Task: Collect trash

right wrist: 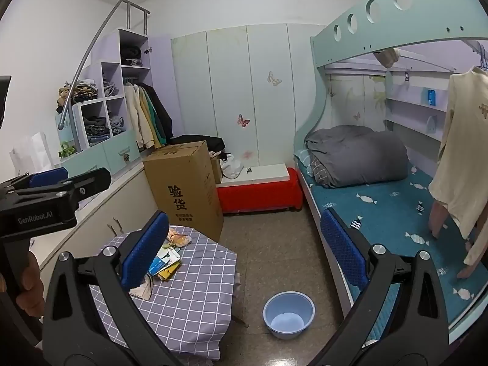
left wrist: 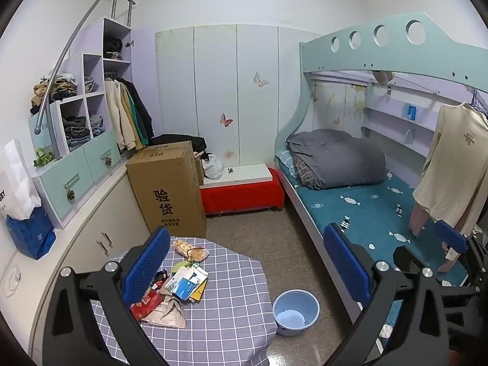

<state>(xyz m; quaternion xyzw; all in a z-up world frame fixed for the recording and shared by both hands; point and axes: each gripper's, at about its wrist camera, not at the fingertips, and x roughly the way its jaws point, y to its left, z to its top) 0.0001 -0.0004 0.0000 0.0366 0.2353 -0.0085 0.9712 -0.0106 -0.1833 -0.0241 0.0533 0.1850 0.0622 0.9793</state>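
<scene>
Near the table's (left wrist: 231, 311) left edge the wrapper pile (left wrist: 170, 286) lies untouched — both left gripper (left wrist: 247, 262) and right gripper (right wrist: 241, 250) gape empty, so the approach is just starting, with the blue basin (left wrist: 295, 311) on the floor beside the table — next, descend onto one piece

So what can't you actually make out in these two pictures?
- Trash pile on the checked table: the left wrist view's blue finger pad covers its left part; in the right wrist view a pad hides most of it.
- Small print on the wrappers: too small to read in either view.
- Blue basin: empty or holding water, unclear.
- Cardboard box: closed, contents hidden.
- Floor under the table: hidden by the cloth.
</scene>
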